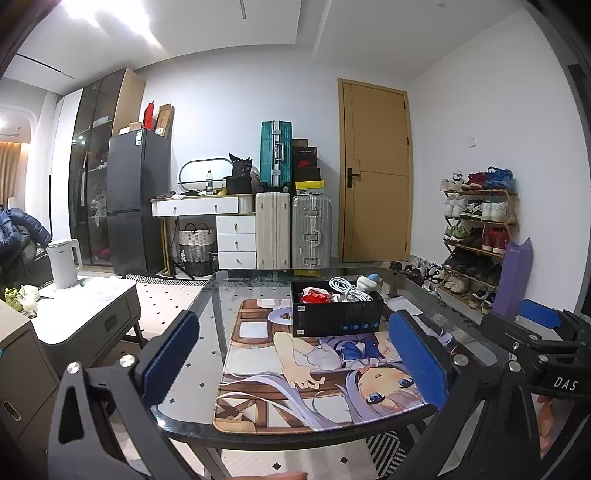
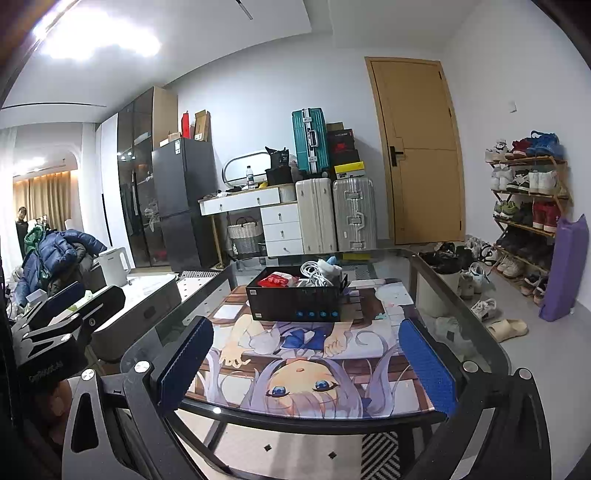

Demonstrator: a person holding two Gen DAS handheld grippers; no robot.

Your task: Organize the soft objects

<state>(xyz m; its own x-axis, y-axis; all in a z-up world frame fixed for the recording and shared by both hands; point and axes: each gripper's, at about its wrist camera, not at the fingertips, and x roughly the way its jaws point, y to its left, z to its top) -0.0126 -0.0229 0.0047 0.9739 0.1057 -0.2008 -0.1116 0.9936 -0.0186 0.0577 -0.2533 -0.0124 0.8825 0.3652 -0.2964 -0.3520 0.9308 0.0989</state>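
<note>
Black open box (image 2: 295, 301) on illustrated desk mat (image 2: 303, 369), toward its far end | mat on glass-topped table (image 2: 461, 306) | coiled white cable (image 2: 314, 273) and red packet (image 2: 275, 280) in box | wooden shoe rack (image 2: 528, 206) right of table | two upright suitcases (image 2: 334, 214) behind table

Bright ceiling light (image 1: 110, 22) blows out upper left; sharp focus, strong fisheye bending at edges.

Spread tongs (image 1: 295, 362), black box (image 1: 337, 314) on mat (image 1: 295, 387)
</note>
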